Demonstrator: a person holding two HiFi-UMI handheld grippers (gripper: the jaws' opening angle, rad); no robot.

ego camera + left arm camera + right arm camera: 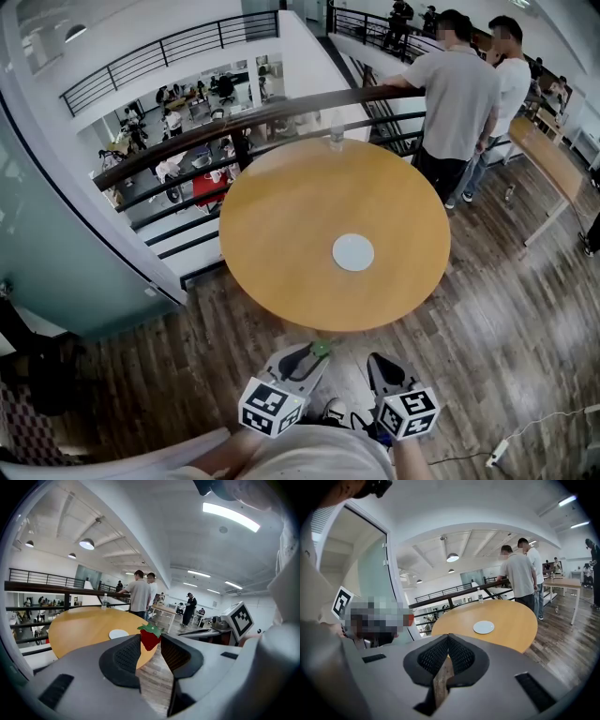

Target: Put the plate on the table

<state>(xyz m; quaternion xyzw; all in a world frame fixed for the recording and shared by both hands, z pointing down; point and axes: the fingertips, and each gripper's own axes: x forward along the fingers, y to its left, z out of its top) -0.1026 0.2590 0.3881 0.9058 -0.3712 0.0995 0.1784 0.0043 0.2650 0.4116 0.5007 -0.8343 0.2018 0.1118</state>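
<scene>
Two claws hang nearest the viewer, short of the counter's (281,225) near edge. The left claw (317,352) grasps a small toy strawberry (150,638) at its tips; the right claw (375,362) is clenched, with nothing in it. Farther off, the white plate (353,252) already lies flat on the round wooden counter, right of centre, well apart from both claws, so the task looks done. A water bottle (337,138) stands at the far edge

I'm counting one plate (353,252) lying on one round worktop (281,225), one bottle (337,137) standing upper centre, one strawberry (150,637), two tongs showing, left tongs (317,350) and right tongs (376,360), and two people (459,98) standing upper right.
</scene>
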